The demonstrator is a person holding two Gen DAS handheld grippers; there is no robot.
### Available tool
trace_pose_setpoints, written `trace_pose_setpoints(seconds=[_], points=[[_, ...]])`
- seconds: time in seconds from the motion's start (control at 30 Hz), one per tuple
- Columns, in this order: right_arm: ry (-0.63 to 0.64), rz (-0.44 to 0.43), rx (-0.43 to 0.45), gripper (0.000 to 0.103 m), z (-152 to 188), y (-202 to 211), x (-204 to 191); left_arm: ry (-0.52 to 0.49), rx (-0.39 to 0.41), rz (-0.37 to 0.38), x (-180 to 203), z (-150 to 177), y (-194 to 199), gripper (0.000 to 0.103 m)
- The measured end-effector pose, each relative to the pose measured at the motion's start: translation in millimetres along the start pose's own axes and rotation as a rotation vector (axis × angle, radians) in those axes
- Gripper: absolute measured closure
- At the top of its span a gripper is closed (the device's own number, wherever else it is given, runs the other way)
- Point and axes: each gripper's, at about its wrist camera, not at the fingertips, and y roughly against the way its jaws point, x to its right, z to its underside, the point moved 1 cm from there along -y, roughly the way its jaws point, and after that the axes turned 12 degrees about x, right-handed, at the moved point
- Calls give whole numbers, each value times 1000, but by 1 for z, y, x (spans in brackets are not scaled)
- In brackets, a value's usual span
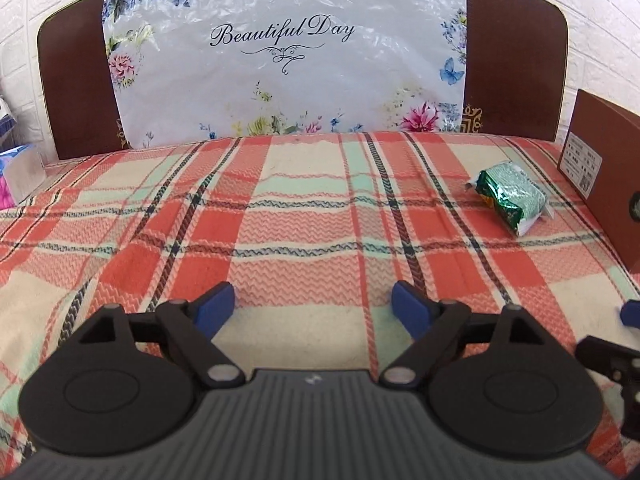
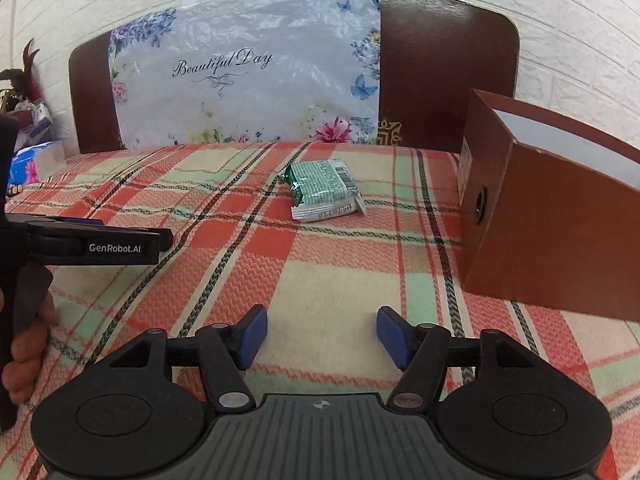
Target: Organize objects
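Green packet (image 2: 325,190) near brown box (image 2: 548,216), bare plaid blanket (image 2: 224,280) between (perhaps snacks), both grippers' fingers (image 2: 251,336) wide, holding nothing.

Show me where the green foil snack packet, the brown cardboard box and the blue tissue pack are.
Green foil snack packet (image 2: 324,190): right wrist view, middle of its top face.
Brown cardboard box (image 2: 560,240): right wrist view, its long brown side wall.
Blue tissue pack (image 1: 18,174): left wrist view, its front face at the far left.

Left gripper (image 1: 313,305) and right gripper (image 2: 321,335) both gape wide, holding nothing.
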Motion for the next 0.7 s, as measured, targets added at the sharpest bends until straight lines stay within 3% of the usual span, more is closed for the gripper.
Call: trace_pose_setpoints(seconds=[0.47,0.7], points=[[42,-5,11,30,-24,-56,1,22,4,9,-2,2,0,15],[66,-36,13,19,-39,-94,-2,26,5,11,-2,3,-1,14]])
